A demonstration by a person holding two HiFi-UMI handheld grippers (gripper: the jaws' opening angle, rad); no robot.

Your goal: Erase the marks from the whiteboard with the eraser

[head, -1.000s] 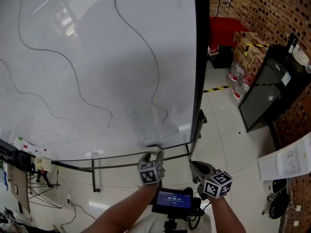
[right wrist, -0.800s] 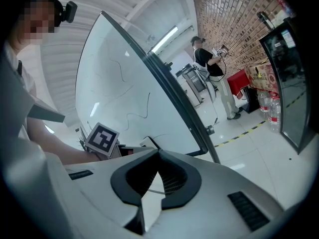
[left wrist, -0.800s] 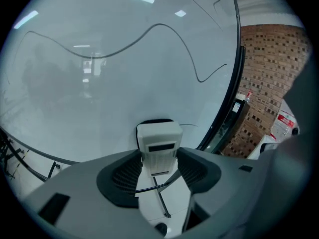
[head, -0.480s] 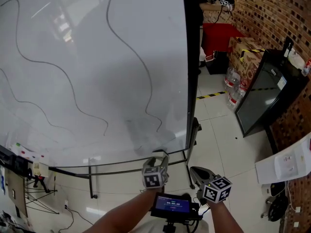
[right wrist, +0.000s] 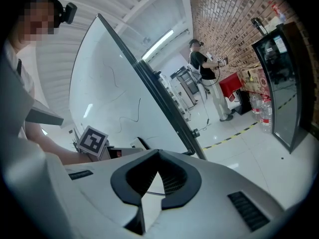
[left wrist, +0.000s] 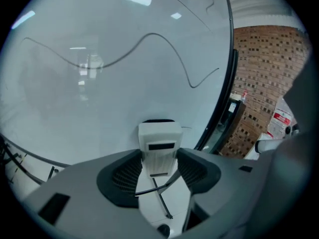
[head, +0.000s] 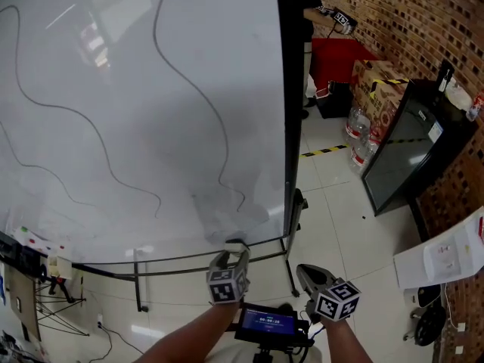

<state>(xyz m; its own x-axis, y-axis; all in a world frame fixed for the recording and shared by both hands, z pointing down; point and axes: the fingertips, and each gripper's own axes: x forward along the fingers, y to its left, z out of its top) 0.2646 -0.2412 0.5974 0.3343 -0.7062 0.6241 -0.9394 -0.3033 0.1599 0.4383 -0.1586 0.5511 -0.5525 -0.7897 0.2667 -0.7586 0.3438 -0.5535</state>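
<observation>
In the head view, the whiteboard fills the upper left, with several thin wavy marks running down it and a faint smeared patch near its lower right corner. Your left gripper reaches up to the whiteboard's bottom edge, close to its dark right frame, and holds the eraser there. Whether the eraser actually touches the whiteboard cannot be told from here. Your right gripper hangs lower, off the whiteboard's right side and over the tiled floor. A black cabinet stands well to the right of the whiteboard, against the brick wall. In the left gripper view, the jaws are clamped on the two sides of the white eraser. Its dark far end points at the whiteboard's lower part, below a long curving mark. In the right gripper view, your right gripper has its jaws closed tip to tip with nothing between them. The whiteboard stands edge-on to the left, and a person stands beyond its right frame, by the brick wall.
</observation>
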